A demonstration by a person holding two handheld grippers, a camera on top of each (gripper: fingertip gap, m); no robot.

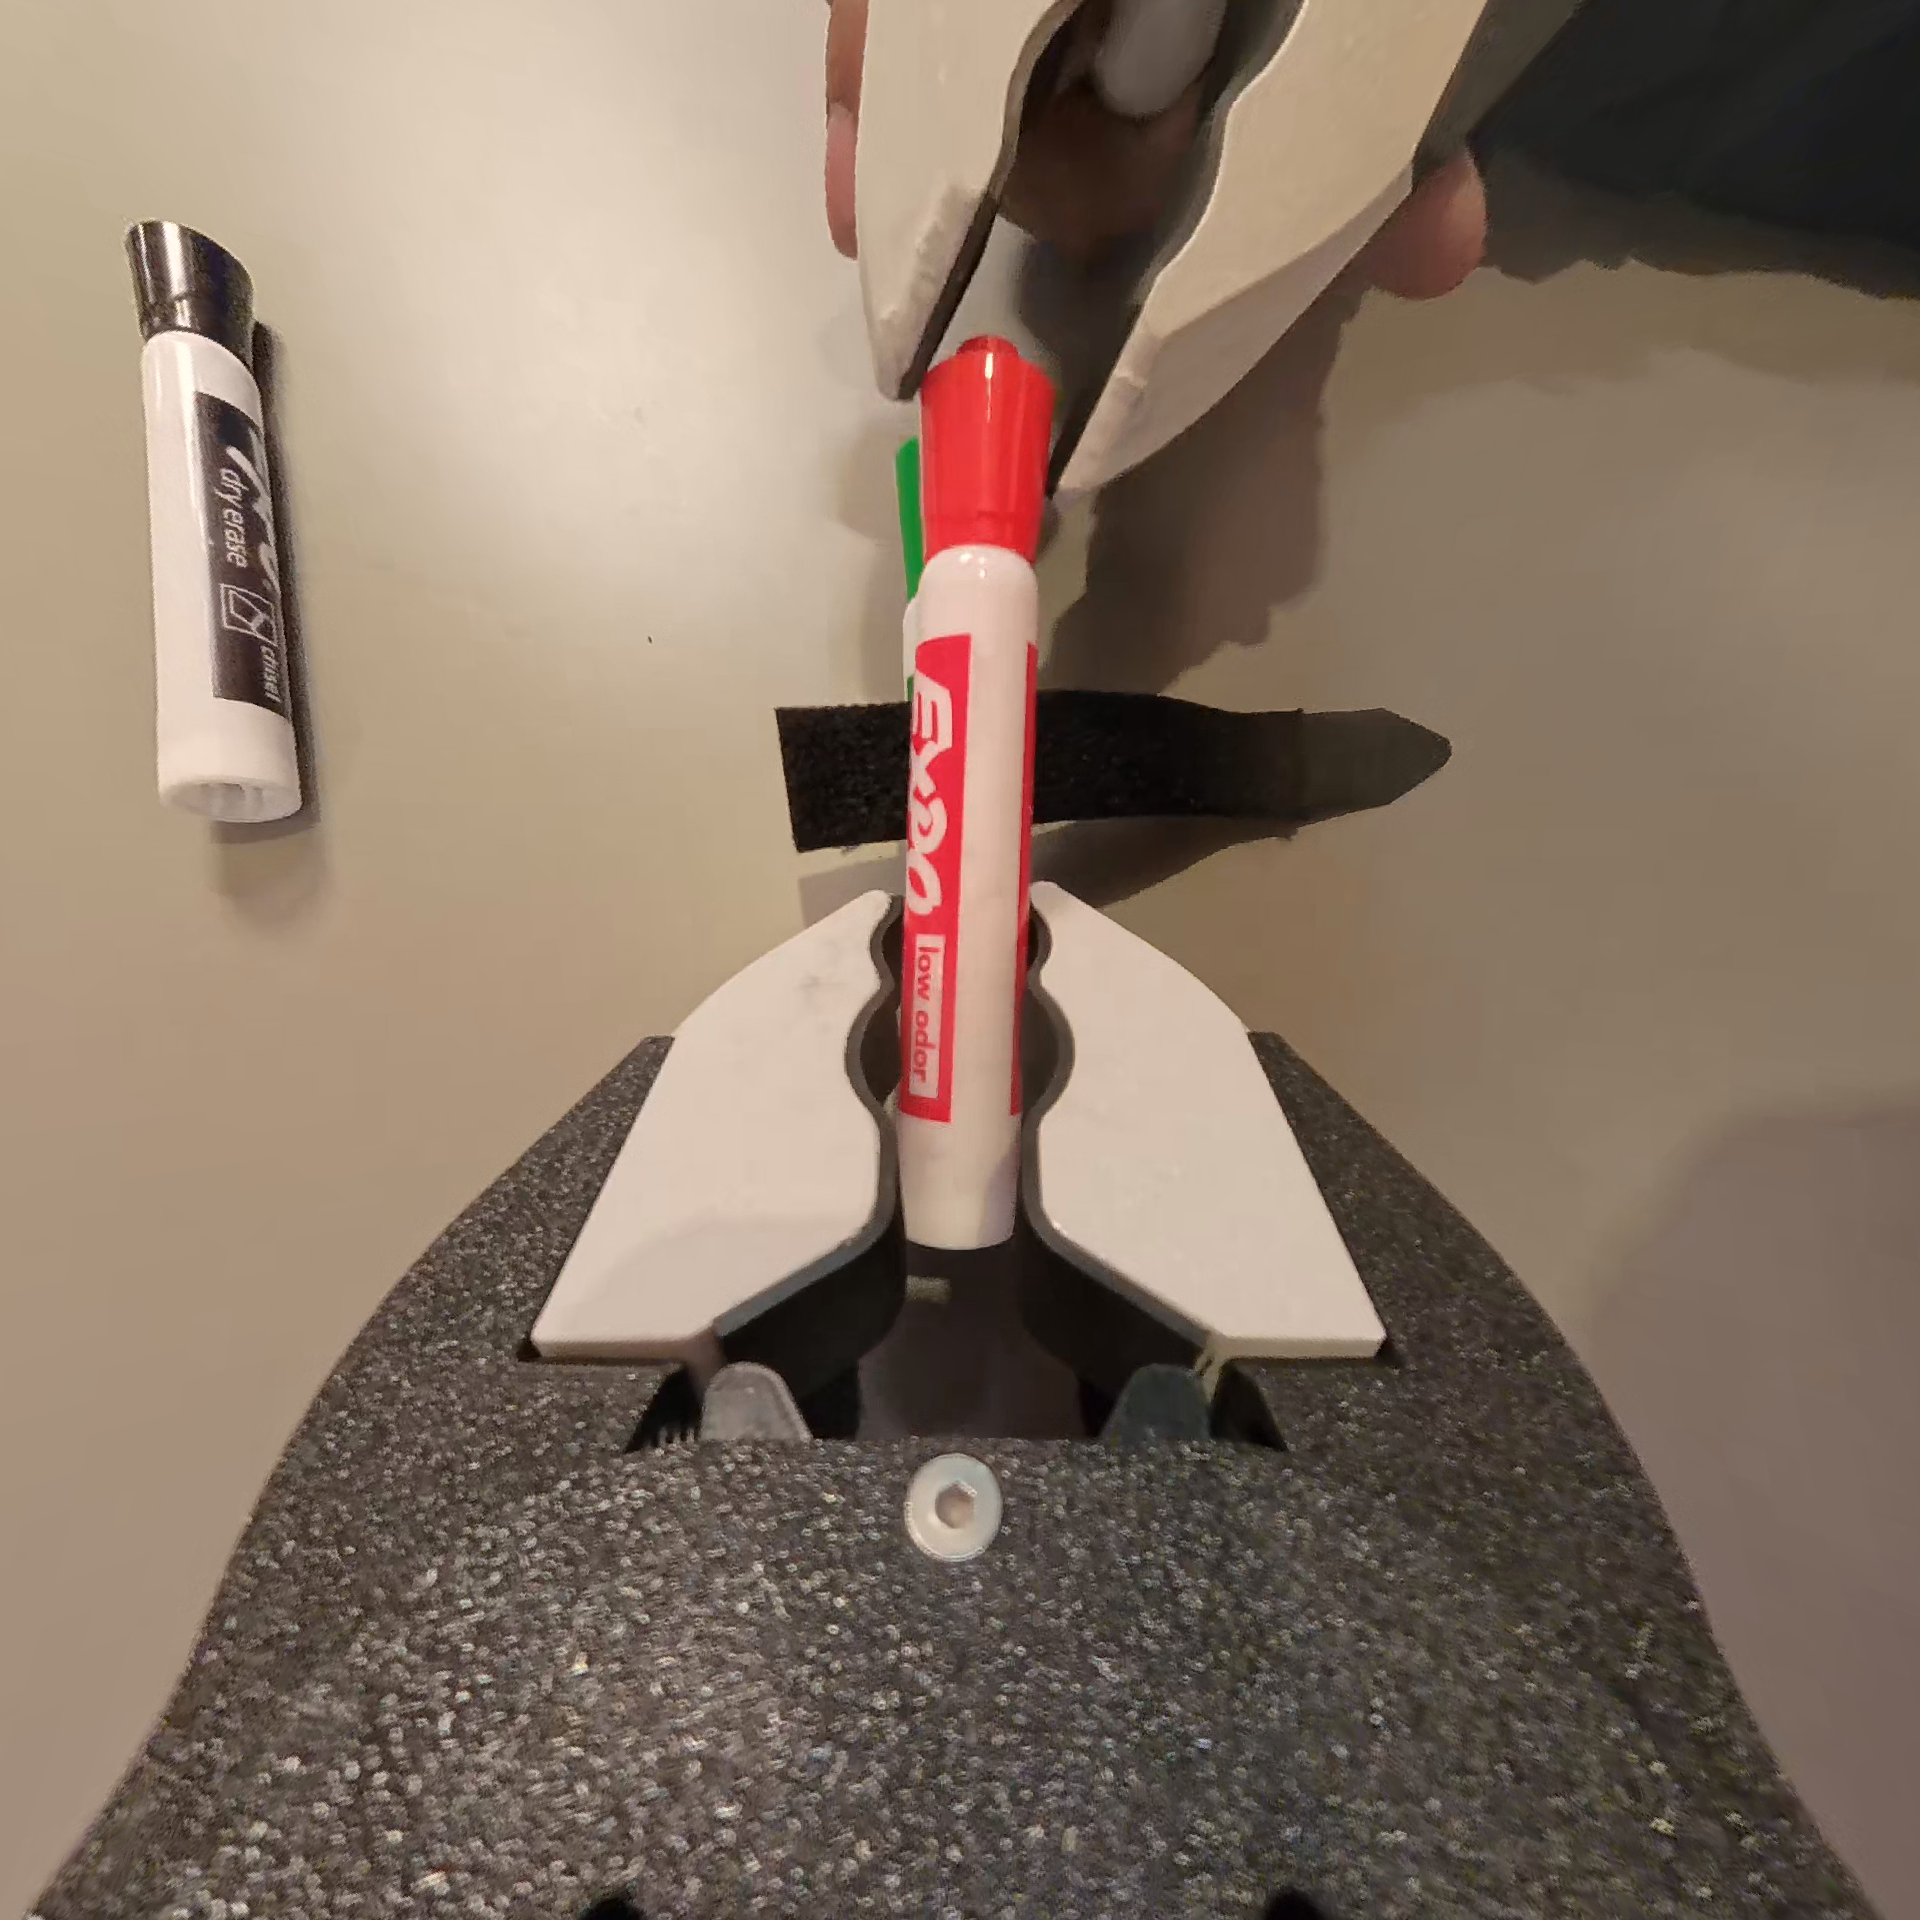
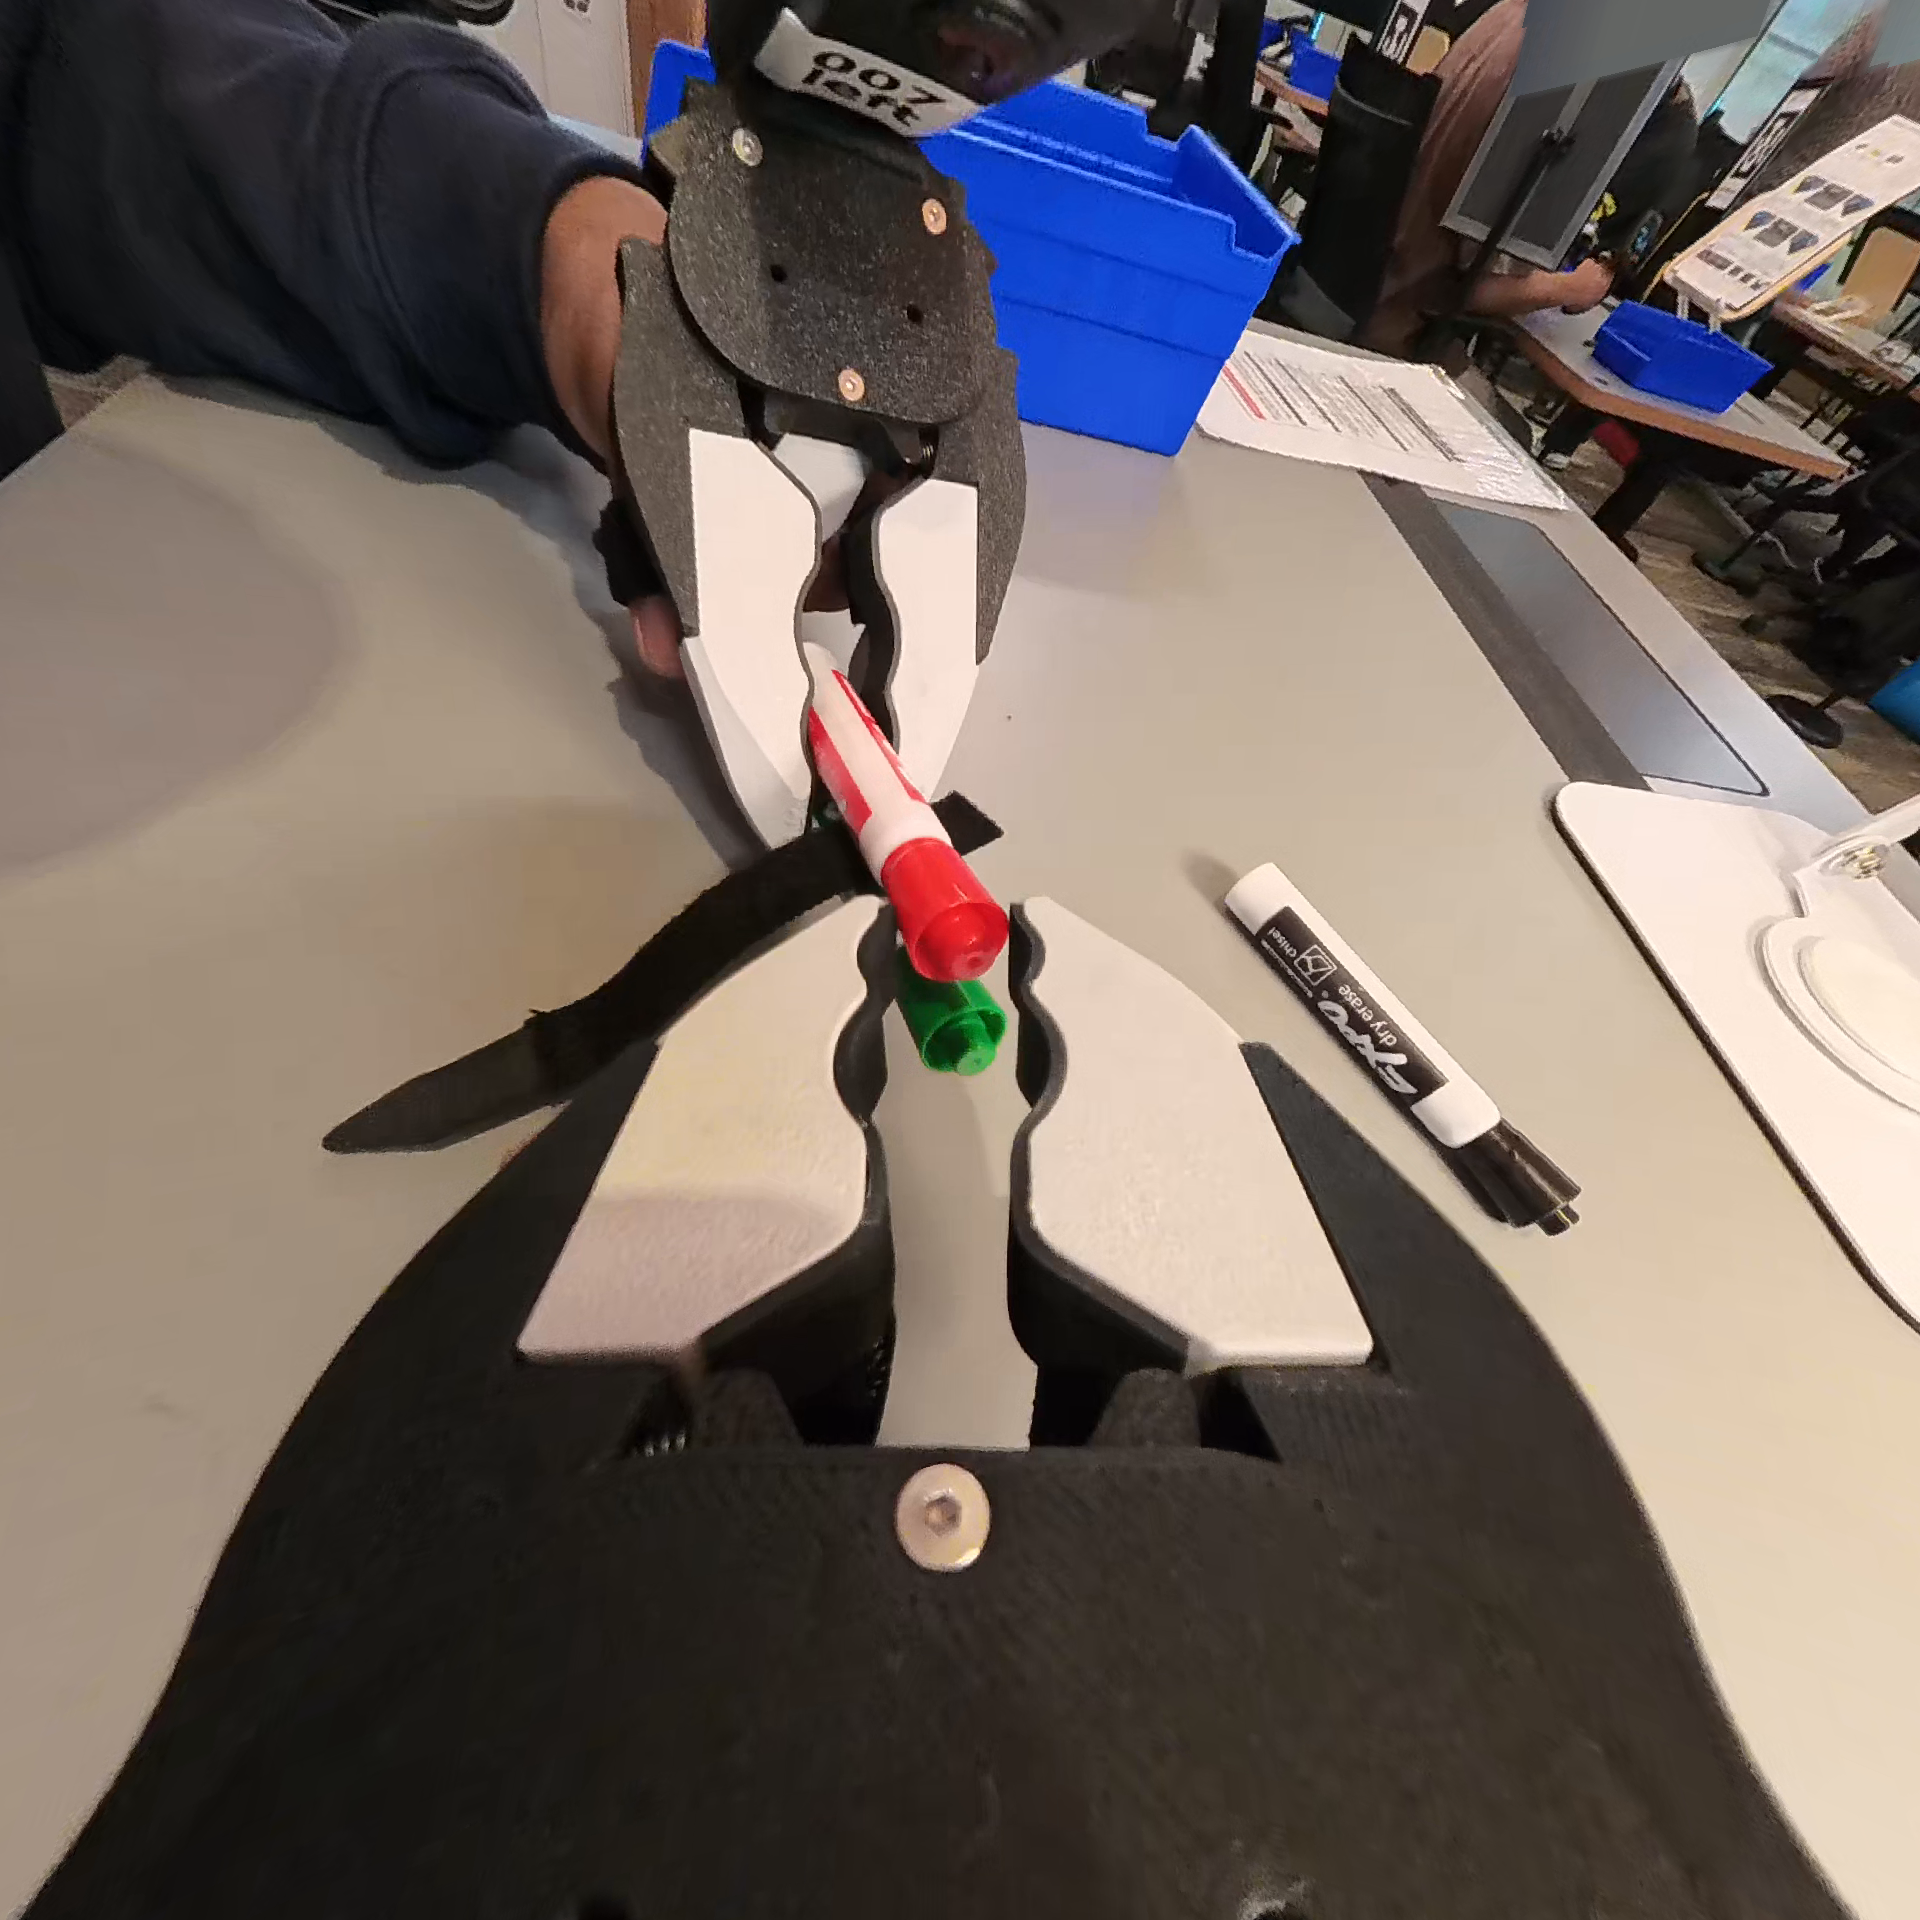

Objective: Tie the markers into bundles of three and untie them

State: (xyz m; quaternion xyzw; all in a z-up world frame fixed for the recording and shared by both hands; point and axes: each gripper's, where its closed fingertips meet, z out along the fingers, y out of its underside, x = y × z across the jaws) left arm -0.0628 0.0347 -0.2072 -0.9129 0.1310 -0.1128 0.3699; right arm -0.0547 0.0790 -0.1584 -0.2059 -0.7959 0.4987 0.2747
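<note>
My left gripper (image 1: pixel 961 914) has its jaws closed on the barrel of the red marker (image 1: pixel 971 790), which sticks out forward above the grey table (image 1: pixel 468 520). A green marker (image 2: pixel 951 1023) lies just beneath it, across a black strap (image 1: pixel 1143 764) spread flat on the table. My right gripper (image 2: pixel 951 925) faces them with its jaws parted to either side of the red cap, gripping nothing; I cannot tell if it touches the cap. A black marker (image 2: pixel 1392 1049) lies apart on the table, with a blue bin (image 2: pixel 1122 270) behind.
</note>
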